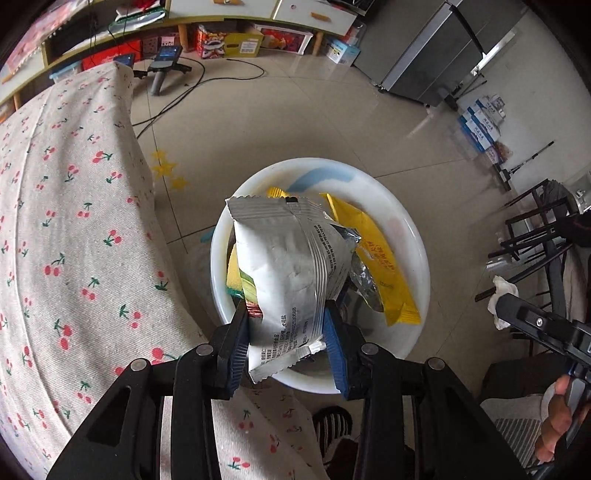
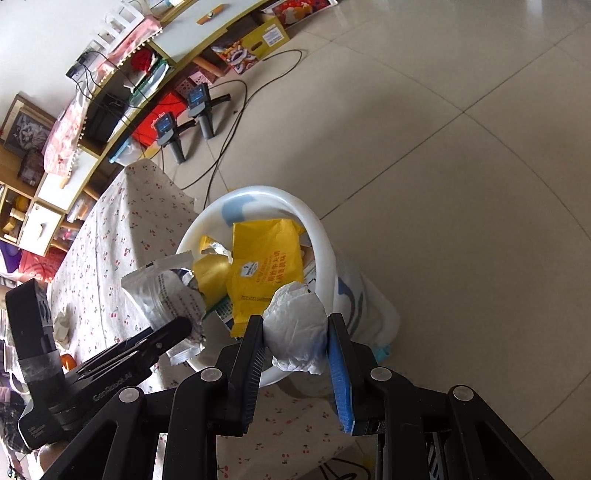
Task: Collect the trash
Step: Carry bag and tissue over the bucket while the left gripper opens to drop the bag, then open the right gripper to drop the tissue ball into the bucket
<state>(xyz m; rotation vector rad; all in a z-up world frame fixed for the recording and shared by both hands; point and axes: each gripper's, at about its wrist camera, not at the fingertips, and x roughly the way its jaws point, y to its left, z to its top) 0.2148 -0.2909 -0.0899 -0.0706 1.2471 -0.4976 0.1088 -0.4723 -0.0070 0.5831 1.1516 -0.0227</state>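
1. A pale tiled floor [image 1: 295,122] fills the room, with a low shelf unit [image 1: 229,14] along the far wall, black cables trailing across the tiles, and two grey handheld devices [image 2: 184,122] standing near the shelves.
2. A desk [image 1: 66,229] covered in a cherry-print cloth sits on the left of both views; its corner comes just beside a white trash bin [image 1: 406,236] standing on the floor.
3. The bin already holds wrappers, among them a yellow packet [image 1: 380,258] leaning against its inner wall.
4. The left gripper [image 1: 286,332] points steeply down over the bin; its fingers are partly closed and pinch a silver-white snack wrapper [image 1: 291,266], which hangs above the bin's opening.
5. The right gripper [image 2: 295,343] also tilts down, near the bin's rim; its fingers are narrowed onto a crumpled white paper wad [image 2: 295,325], gripped from both sides.
6. In the right wrist view, the left gripper and its wrapper show at lower left, next to the bin.
7. A person's hand [image 1: 557,413] wraps the right gripper's handle at the left wrist view's lower right edge.
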